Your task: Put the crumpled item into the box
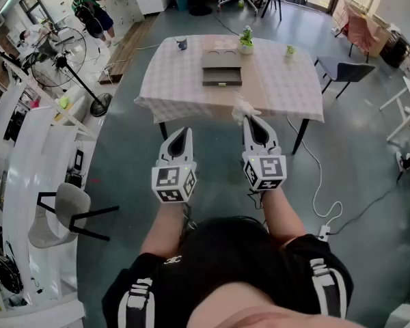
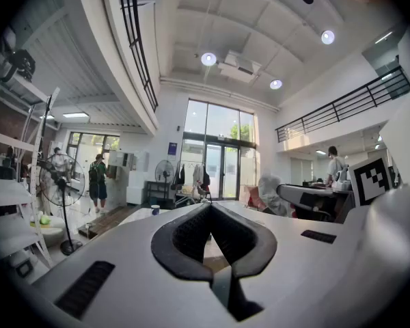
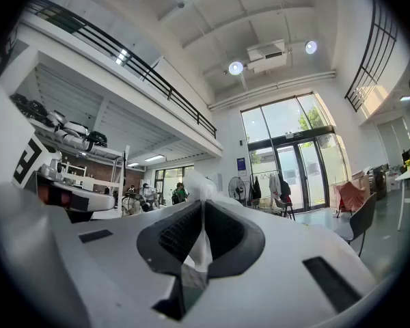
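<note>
Ahead of the person, open grey floor surrounds the cloth-covered worktop, whose near edge lies just beyond both claws. The box sits mid-worktop. 2 forearms reach forward side by side. The left claw is closed and empty. The right claw pinches the crumpled item, which is partly hidden between its jaws.

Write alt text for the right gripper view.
The right gripper is shut on a crumpled white item, which pokes out above the jaw tips. Behind stands a tall bright hall with glass doors and a railed balcony.
</note>
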Demonstrator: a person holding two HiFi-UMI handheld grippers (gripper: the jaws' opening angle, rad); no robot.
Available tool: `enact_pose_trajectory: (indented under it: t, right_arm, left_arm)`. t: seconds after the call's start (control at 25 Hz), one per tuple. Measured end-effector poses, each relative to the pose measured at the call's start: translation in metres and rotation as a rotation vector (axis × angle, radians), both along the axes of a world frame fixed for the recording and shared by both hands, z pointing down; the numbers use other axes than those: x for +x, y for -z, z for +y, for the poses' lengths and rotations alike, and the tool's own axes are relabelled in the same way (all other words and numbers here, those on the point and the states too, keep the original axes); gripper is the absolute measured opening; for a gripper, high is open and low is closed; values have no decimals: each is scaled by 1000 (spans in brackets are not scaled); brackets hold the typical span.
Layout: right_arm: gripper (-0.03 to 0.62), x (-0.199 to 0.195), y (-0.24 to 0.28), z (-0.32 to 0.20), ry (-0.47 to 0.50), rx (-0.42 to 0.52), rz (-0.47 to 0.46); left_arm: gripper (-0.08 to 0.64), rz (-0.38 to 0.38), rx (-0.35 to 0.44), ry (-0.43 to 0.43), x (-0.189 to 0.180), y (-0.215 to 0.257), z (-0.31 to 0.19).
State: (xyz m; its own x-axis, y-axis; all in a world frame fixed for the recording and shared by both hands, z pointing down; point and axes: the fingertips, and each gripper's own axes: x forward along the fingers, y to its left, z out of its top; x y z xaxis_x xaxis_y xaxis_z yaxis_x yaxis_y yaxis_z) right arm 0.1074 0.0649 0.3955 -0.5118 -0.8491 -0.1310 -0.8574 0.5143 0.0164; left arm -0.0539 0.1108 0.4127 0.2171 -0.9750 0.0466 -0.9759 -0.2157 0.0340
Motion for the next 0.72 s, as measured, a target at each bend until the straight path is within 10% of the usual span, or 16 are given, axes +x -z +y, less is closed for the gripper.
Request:
enact_pose_trajectory:
  t: [0.72]
  right_arm:
    - [15,-25,2,9,0,8,-9]
  left_arm:
    - [-9,-2,20,-21,-20,5,5]
